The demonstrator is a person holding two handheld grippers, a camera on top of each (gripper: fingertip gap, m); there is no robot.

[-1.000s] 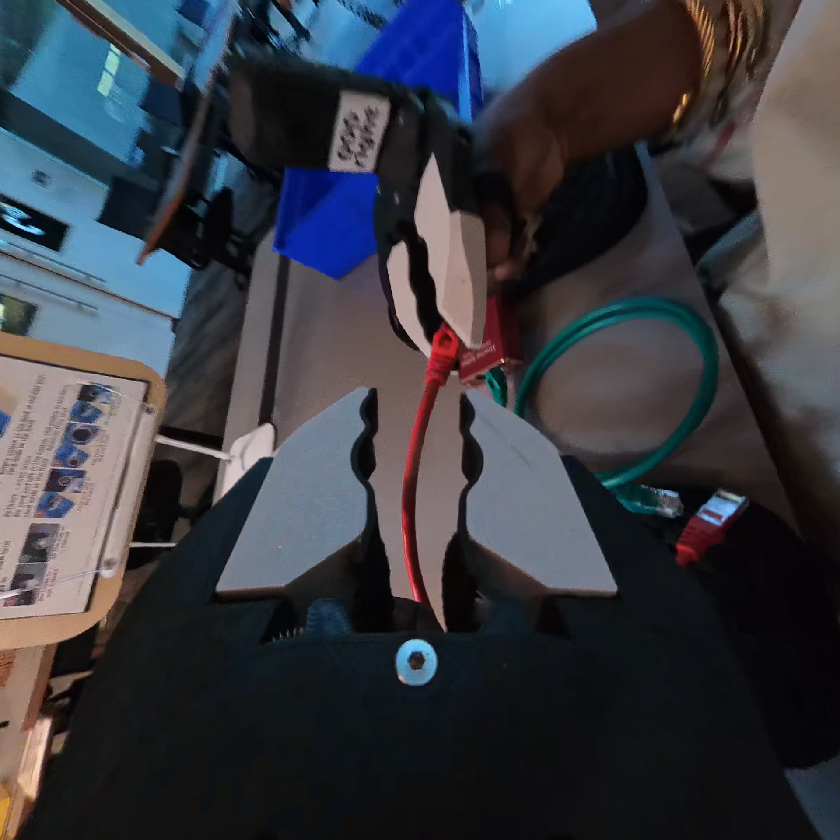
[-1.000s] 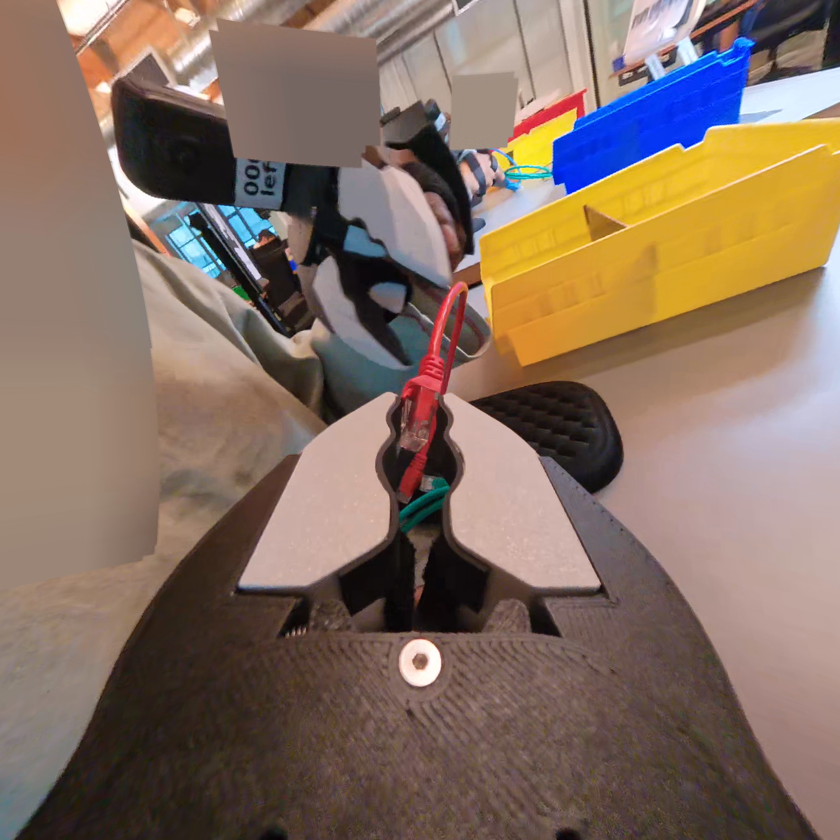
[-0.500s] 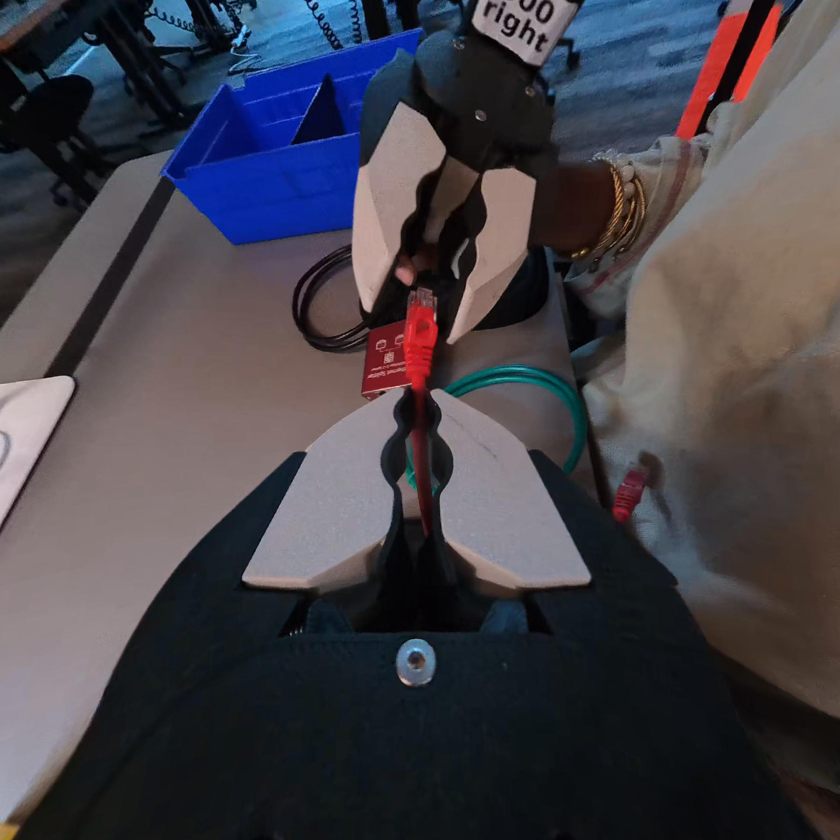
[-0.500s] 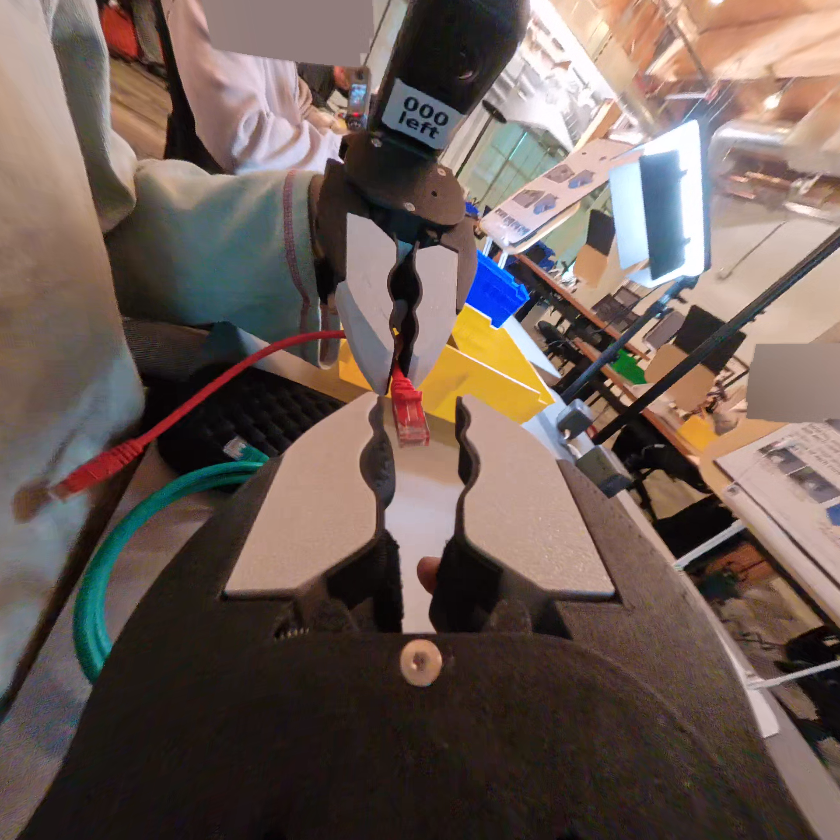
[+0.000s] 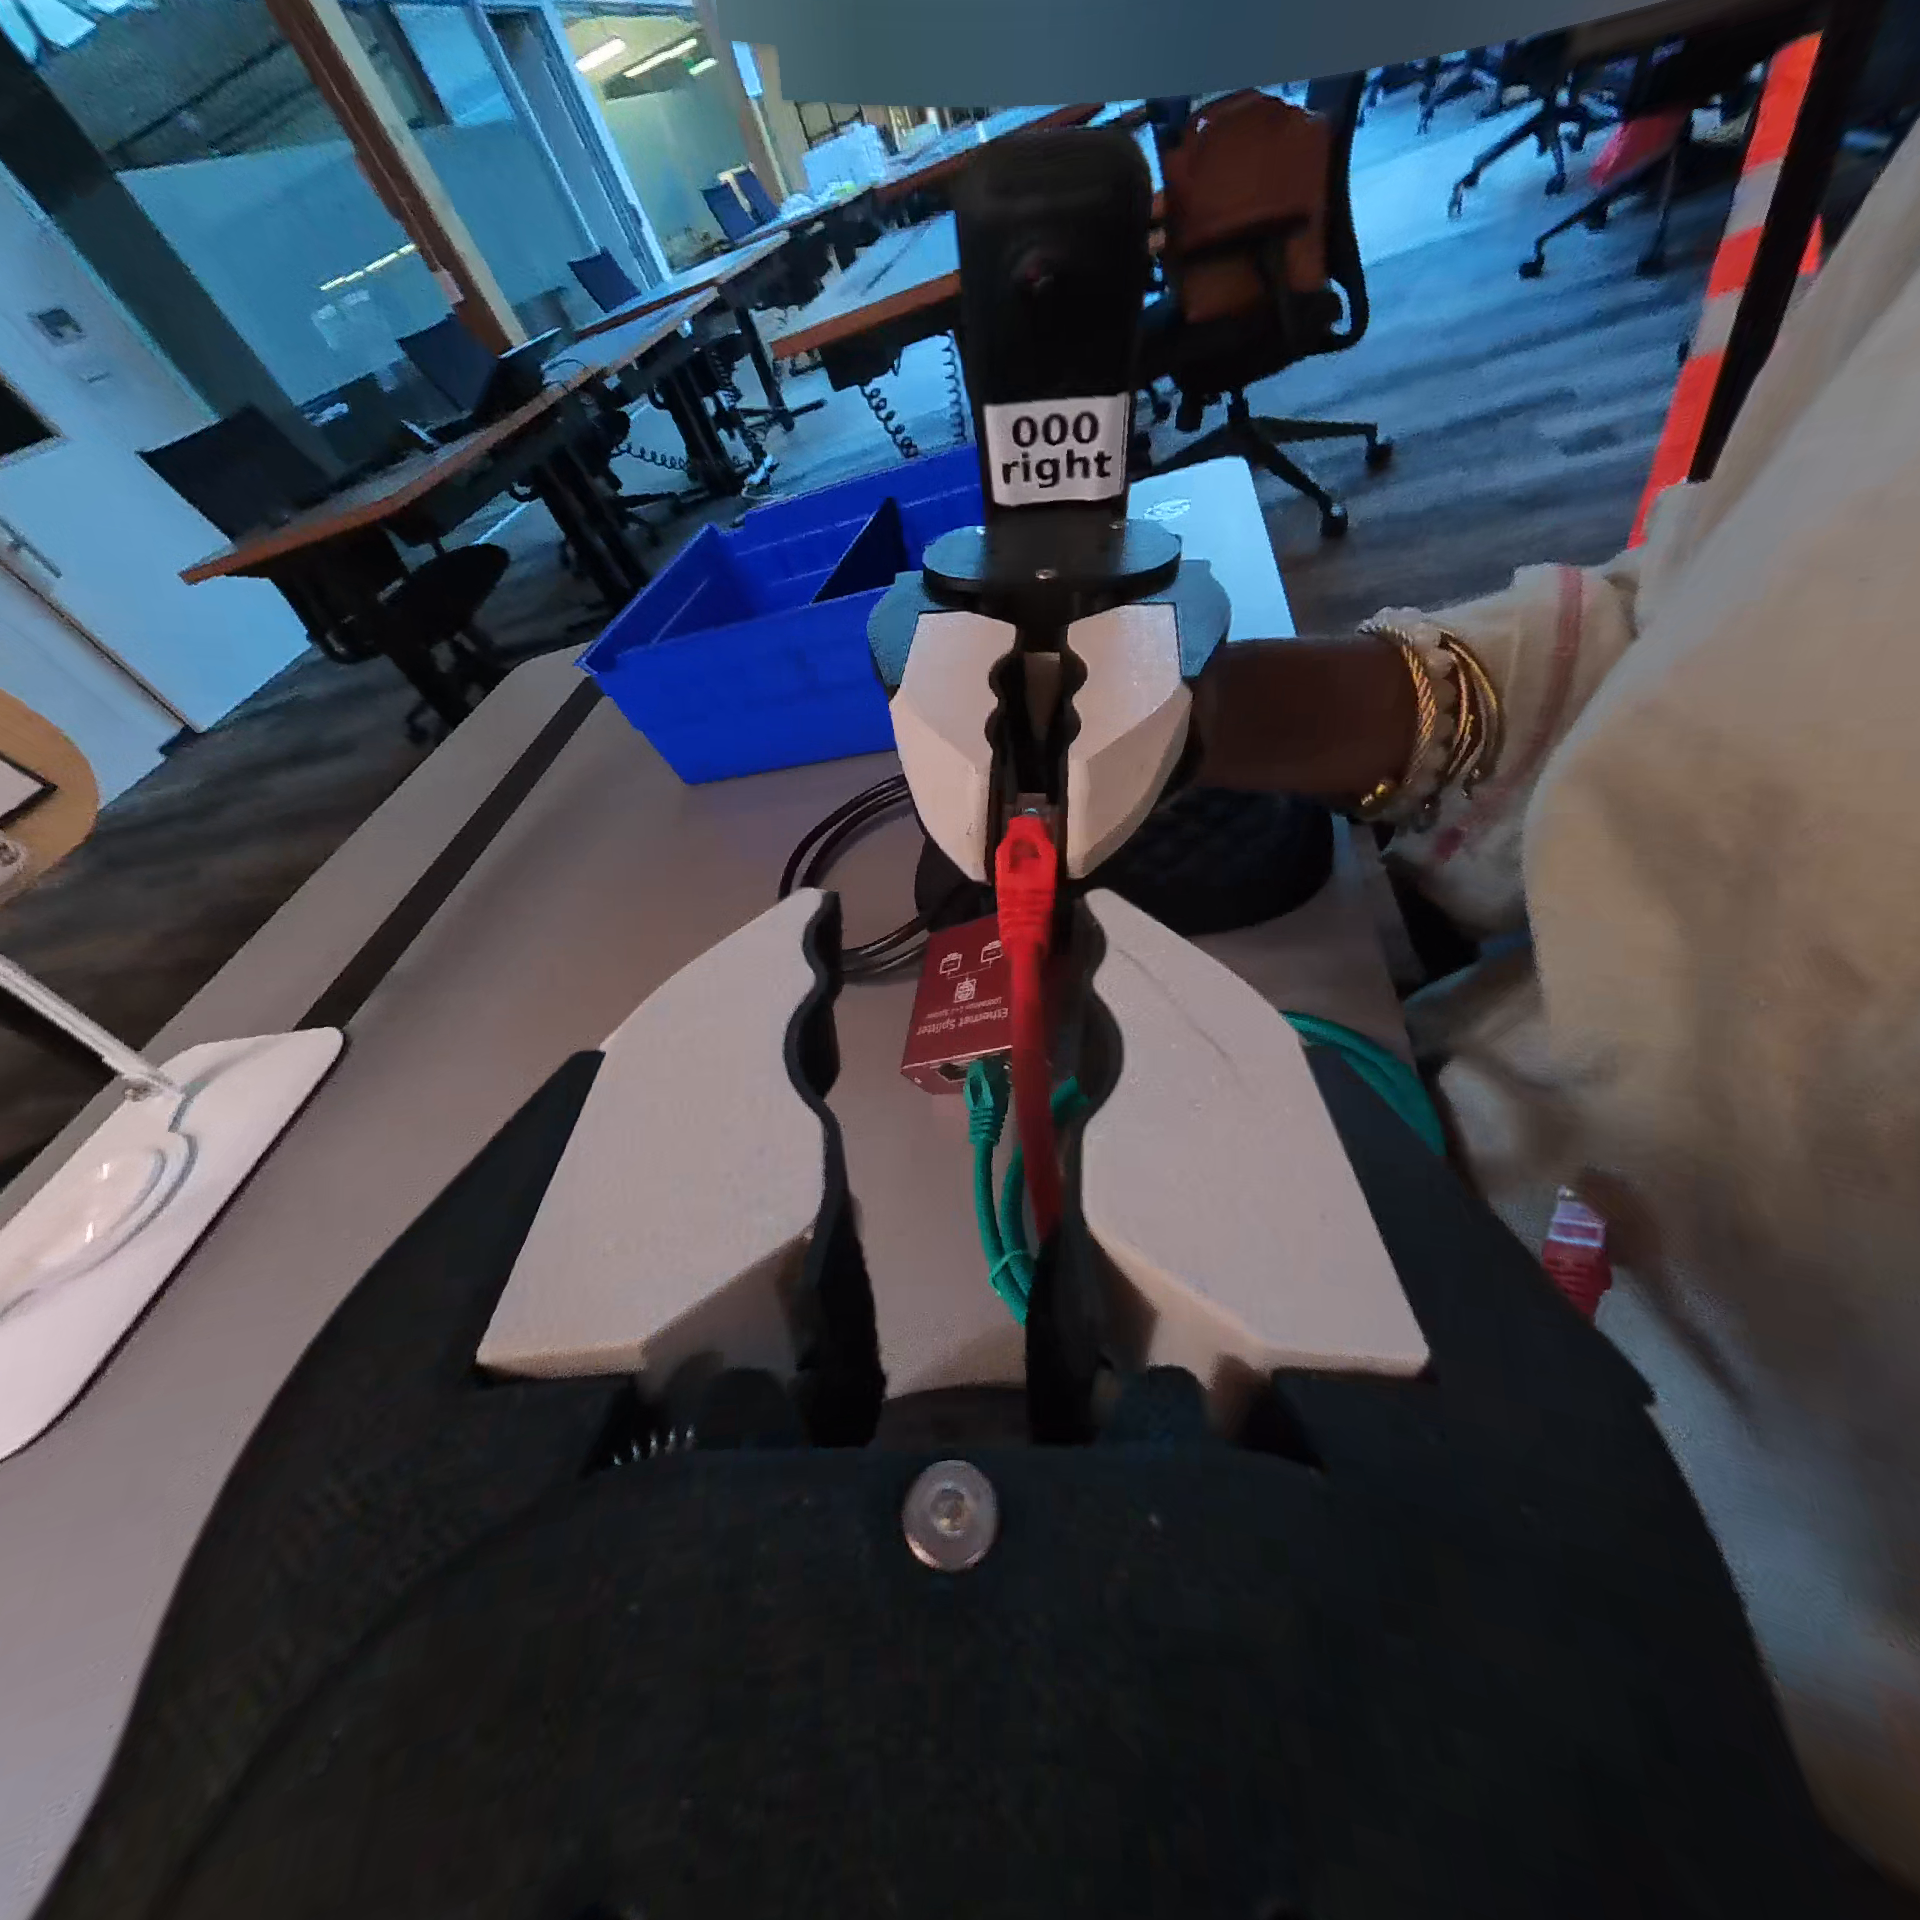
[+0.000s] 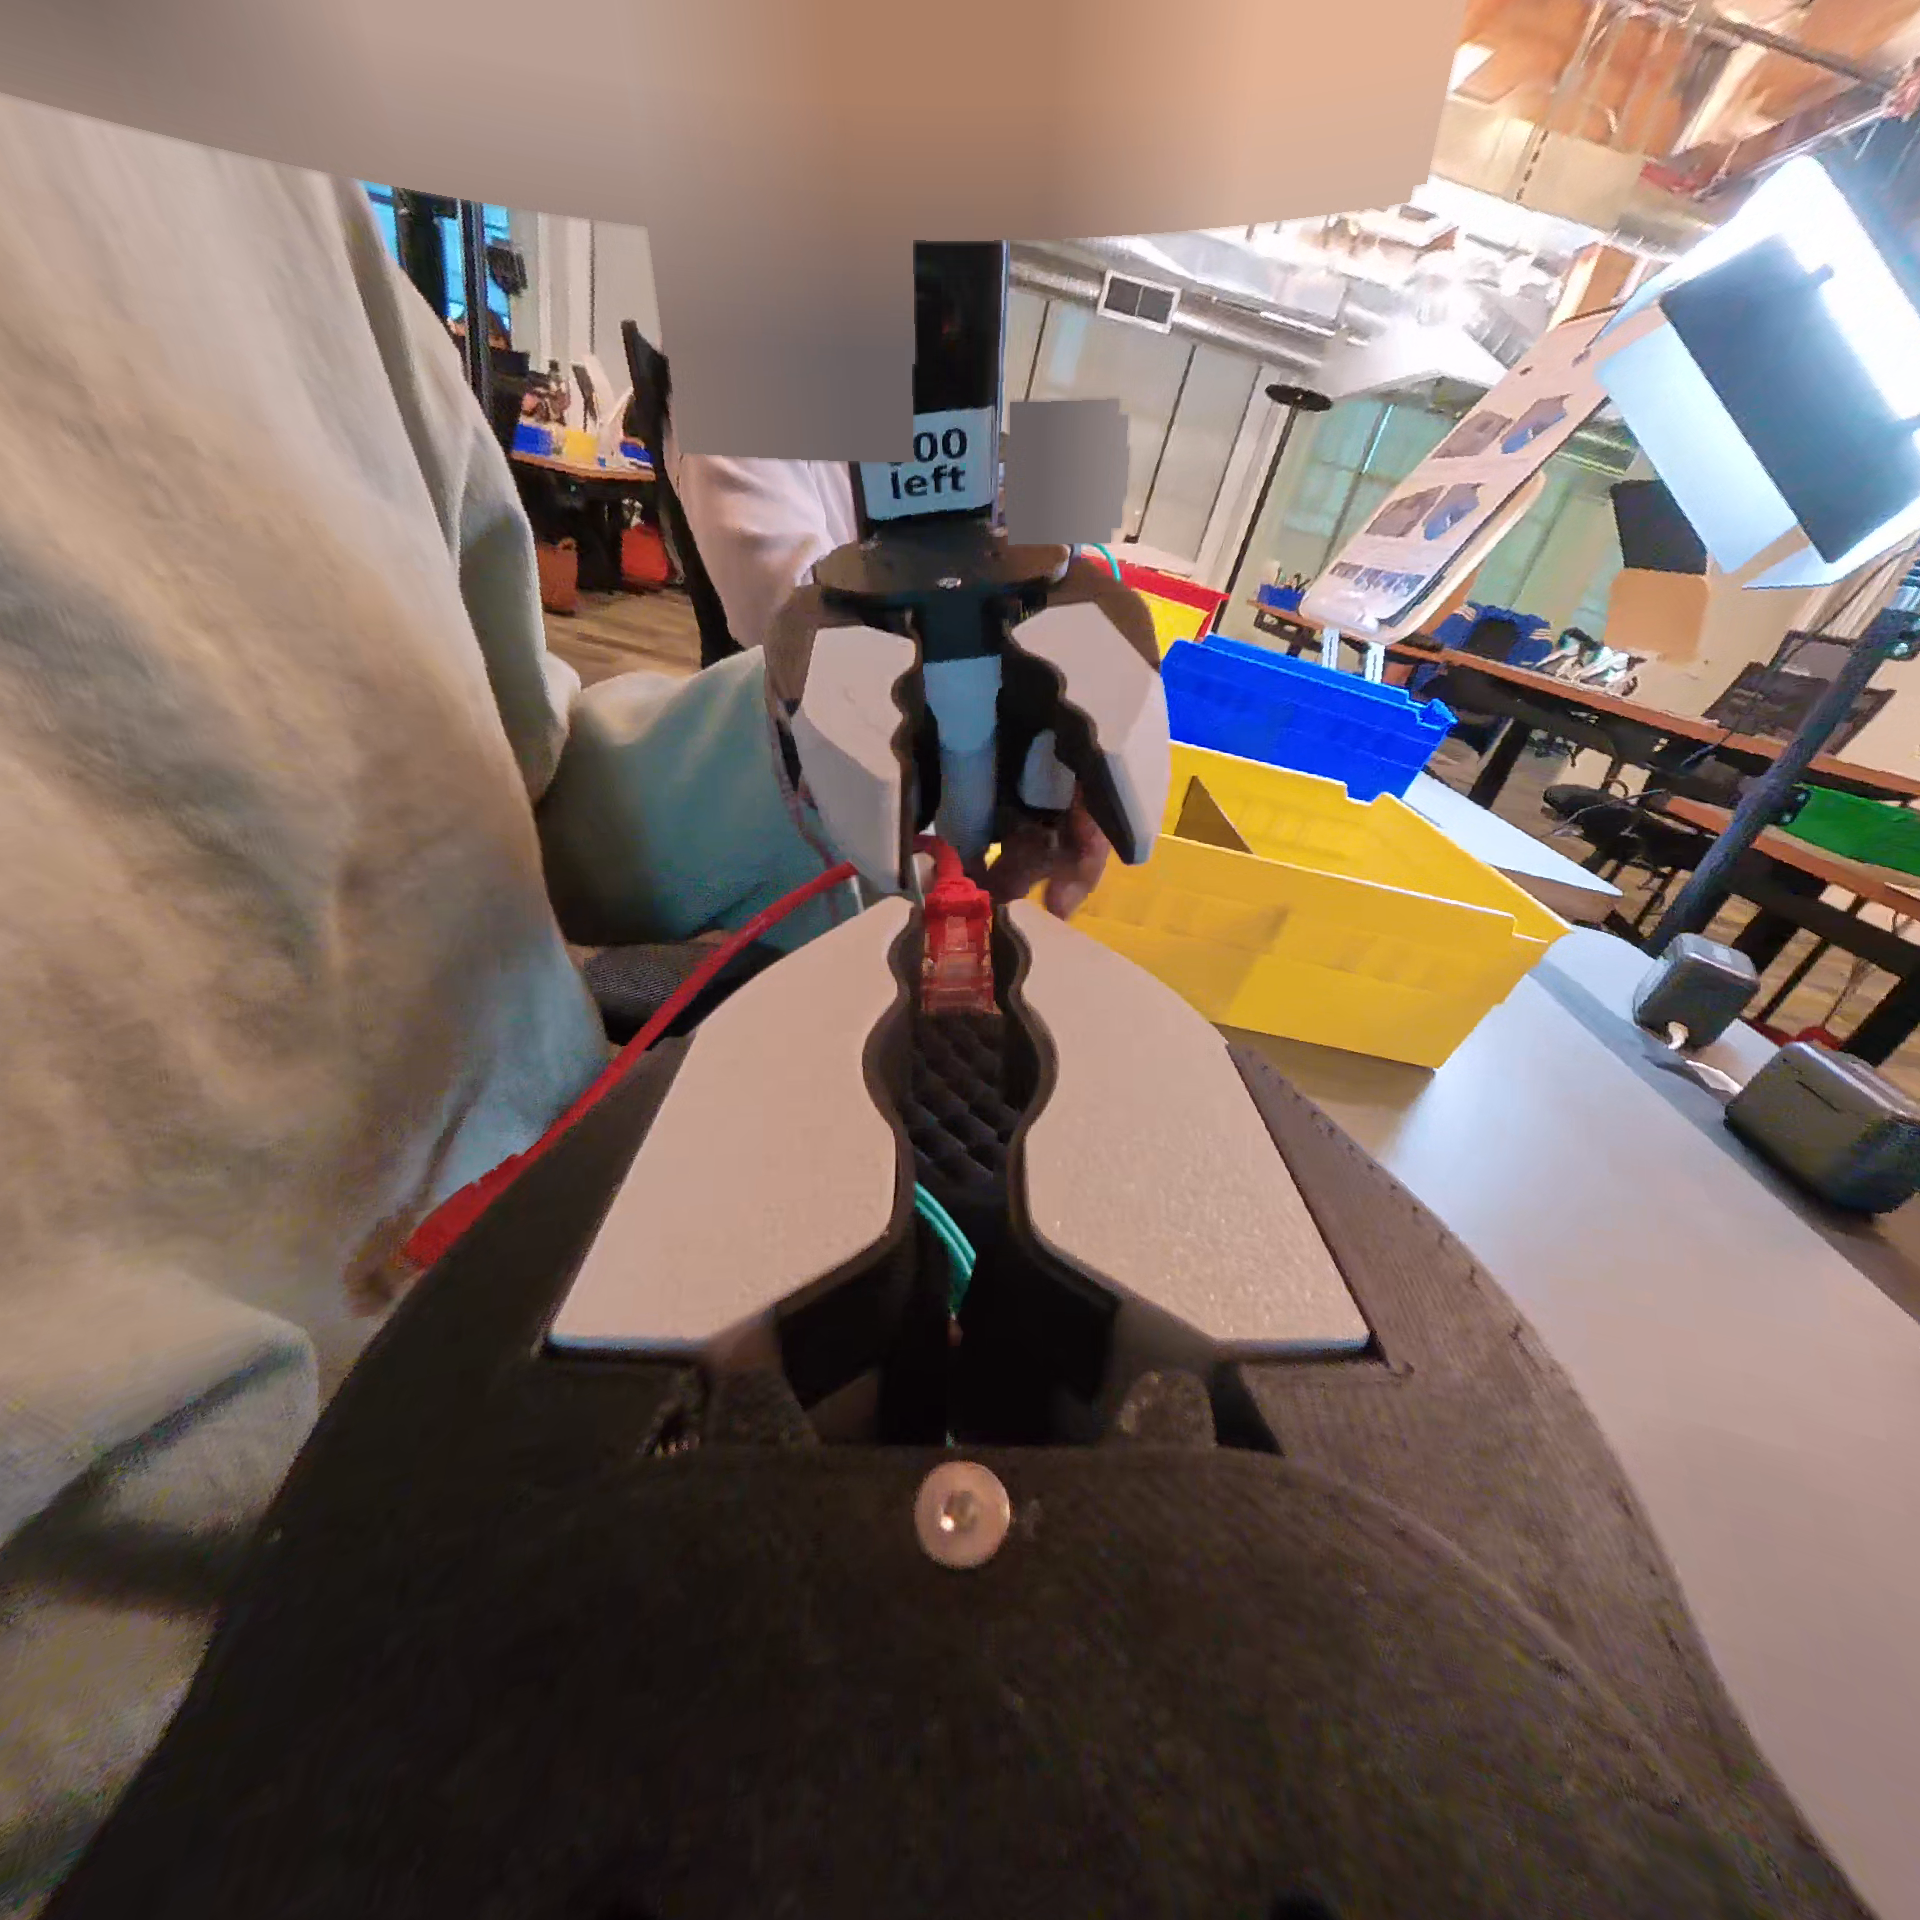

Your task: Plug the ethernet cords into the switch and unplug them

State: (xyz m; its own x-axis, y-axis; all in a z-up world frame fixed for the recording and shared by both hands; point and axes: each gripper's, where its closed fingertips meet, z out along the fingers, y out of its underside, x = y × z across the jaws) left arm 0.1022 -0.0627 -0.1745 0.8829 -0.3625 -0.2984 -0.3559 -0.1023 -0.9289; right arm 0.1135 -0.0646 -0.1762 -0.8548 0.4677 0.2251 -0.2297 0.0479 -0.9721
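Ethernet switch (image 5: 961,1013), a small red box, lies flat on the grey table (image 5: 623,883), the largest thing in front of me. At the table's far end stands a blue bin (image 5: 769,665) with a divider inside. In the right wrist view a yellow bin (image 6: 1299,935) sits on the table ahead, with a second blue bin (image 6: 1299,707) behind it.

My left gripper (image 5: 961,914) hangs above the switch with its fingers spread wide, holding nothing. My right gripper (image 6: 956,925) faces it nose to nose. Its fingers are pressed in on the red plug (image 6: 956,956) of the red cord (image 5: 1029,1039), so the plug sits pinched between the tips. That plug is off the table and just ahead of my left gripper's fingertips.

A white stand base (image 5: 156,1143) rests on the table to my left. A black textured pad (image 5: 1226,862) lies beneath my right gripper, and a coil of black cable (image 5: 842,883) rests just behind the switch. Two dark grey boxes (image 6: 1829,1132) sit near the table's edge in the right wrist view.

The green cord (image 5: 992,1195) loops over the table to the right of the switch, and its green plug (image 5: 987,1101) sits in the switch's near face. The red cord runs from the pinched plug back along the inner side of my left gripper's right finger; I cannot tell whether it touches. Its other plug (image 5: 1574,1247) dangles loose at the table's edge against my pale clothing.
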